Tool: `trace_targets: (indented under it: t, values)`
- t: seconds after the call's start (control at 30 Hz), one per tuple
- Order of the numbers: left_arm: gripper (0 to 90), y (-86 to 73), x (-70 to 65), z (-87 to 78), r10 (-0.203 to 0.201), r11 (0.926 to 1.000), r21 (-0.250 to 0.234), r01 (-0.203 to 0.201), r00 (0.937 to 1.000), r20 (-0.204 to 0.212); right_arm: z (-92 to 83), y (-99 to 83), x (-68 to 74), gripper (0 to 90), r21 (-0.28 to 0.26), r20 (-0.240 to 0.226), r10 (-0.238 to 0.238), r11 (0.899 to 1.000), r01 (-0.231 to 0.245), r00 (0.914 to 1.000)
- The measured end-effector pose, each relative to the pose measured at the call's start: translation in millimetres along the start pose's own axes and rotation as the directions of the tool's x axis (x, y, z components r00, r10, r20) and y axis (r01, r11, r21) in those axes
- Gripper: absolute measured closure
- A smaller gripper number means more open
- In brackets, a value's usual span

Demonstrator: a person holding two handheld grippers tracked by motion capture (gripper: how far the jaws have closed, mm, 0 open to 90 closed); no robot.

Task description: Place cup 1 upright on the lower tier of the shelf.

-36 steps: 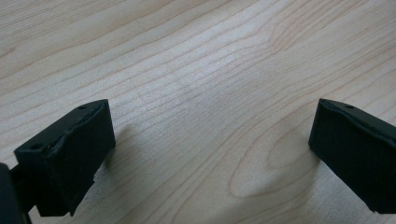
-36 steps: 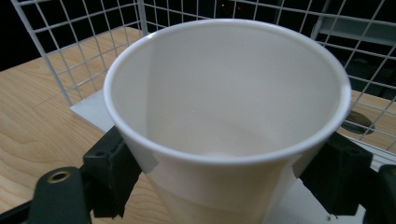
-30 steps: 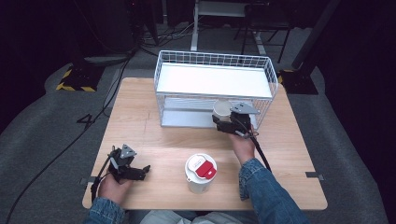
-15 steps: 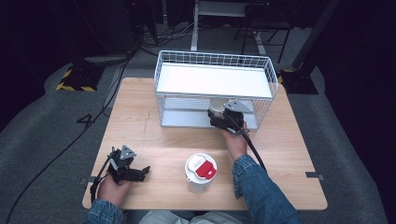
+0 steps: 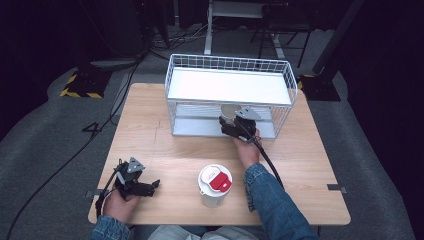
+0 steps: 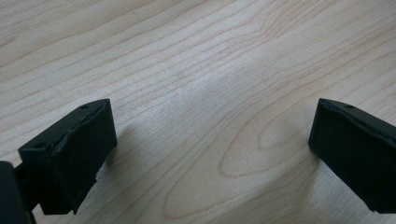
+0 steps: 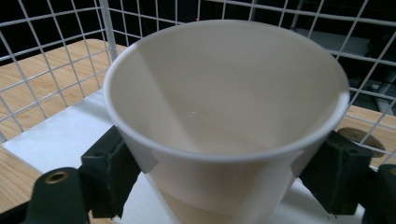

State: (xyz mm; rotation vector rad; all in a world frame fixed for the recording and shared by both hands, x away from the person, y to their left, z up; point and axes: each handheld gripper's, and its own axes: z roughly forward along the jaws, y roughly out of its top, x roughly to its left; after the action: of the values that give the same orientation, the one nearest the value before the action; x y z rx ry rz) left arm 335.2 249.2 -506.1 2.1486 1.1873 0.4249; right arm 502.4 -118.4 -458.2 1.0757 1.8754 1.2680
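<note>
The right gripper (image 5: pixel 234 126) clamps a white paper cup (image 7: pixel 224 116) by its sides, inside the lower tier of the wire rack (image 5: pixel 230 95). Light and thin-walled, the cup would likely crumple under pressure; hold below the rim, gently. In front of the rack, the left gripper (image 6: pixel 205 154) rests wide open

Cup (image 7: pixel 224 121) — base cut off by the bottom edge in the right gripper view; in the high view mostly hidden behind the right gripper (image 5: pixel 235 125) and the rack's (image 5: pixel 230 67) upper shelf. Left gripper (image 6: pixel 210 154) jaws cut by the frame edges. Lidded cup (image 5: pixel 214 181) — label too small to read.
</note>
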Motion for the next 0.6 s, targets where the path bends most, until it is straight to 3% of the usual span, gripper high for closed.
trace_targets:
  t: [0.3, 0.5, 0.6]
  values:
    - [1.5, 0.0, 0.0, 0.0, -0.001, 1.0, 0.0, 0.001, 1.0, 0.0, 7.8, -5.8, -2.7, 20.8, 0.014, 0.009, 0.007, 1.0, -0.008, 0.9999]
    - [1.4, 0.1, 0.0, 0.2, -0.001, 1.0, 0.0, 0.001, 1.0, 0.001, 11.5, -9.2, -6.1, 20.7, 0.032, -0.01, 0.036, 0.999, -0.036, 0.9993]
    - [1.4, 0.1, 0.0, 0.1, -0.001, 1.0, 0.0, 0.001, 1.0, 0.001, 13.3, -11.1, -6.0, 20.7, 0.037, -0.003, 0.024, 0.999, -0.024, 0.9997]
